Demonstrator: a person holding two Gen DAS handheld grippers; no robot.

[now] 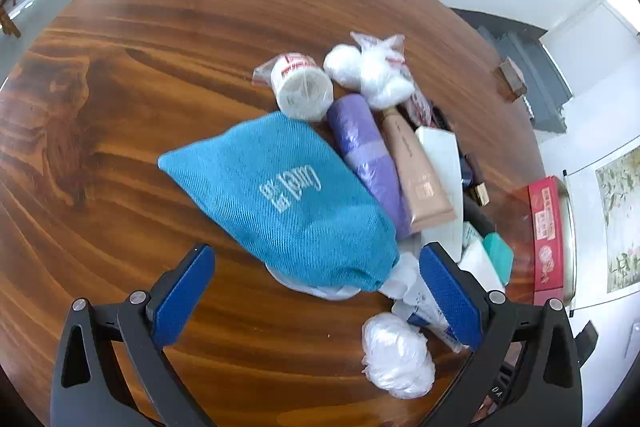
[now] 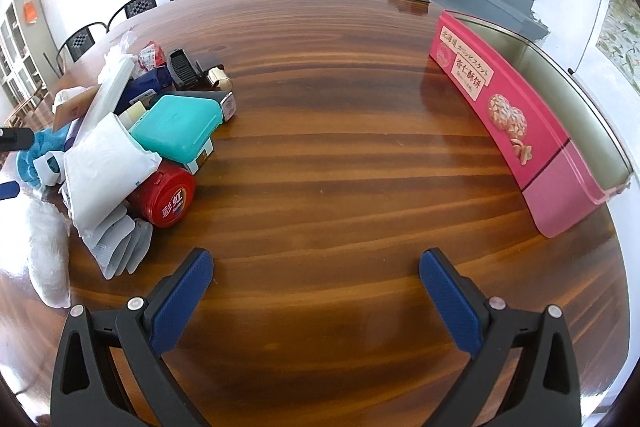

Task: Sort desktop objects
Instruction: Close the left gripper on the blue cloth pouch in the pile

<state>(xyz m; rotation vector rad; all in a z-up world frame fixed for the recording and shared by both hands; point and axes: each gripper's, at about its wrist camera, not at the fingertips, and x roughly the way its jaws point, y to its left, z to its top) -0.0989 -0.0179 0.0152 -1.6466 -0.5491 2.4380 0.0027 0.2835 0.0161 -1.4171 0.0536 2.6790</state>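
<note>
**Both grippers wide open over the pile**

Fingers [image 1: 182, 291] of the left gripper [image 1: 316, 291] are spread wide and nothing is gripped; the blue bag's [image 1: 280, 195] near end is framed between them. White lettering is seen on the bag, too distorted to be read. Beside it, a purple roll [image 1: 366, 155], a beige tube [image 1: 416, 175], a wrapped cup stack [image 1: 302, 87] and white wads [image 1: 372, 71] are heaped on the table [image 1: 140, 67].

The right gripper [image 2: 316, 291] is likewise held open, with only bare wood between its fingers [image 2: 180, 299]. To its left the pile is seen: a teal case [image 2: 176, 127], a white pouch [image 2: 104, 167], a red jar [image 2: 170, 201] marked "彩虹". On the right, well apart, the pink tin [image 2: 520, 123] stands open; no contents are seen inside. Japanese and Chinese print and pictured biscuits are carried on its side.
</note>
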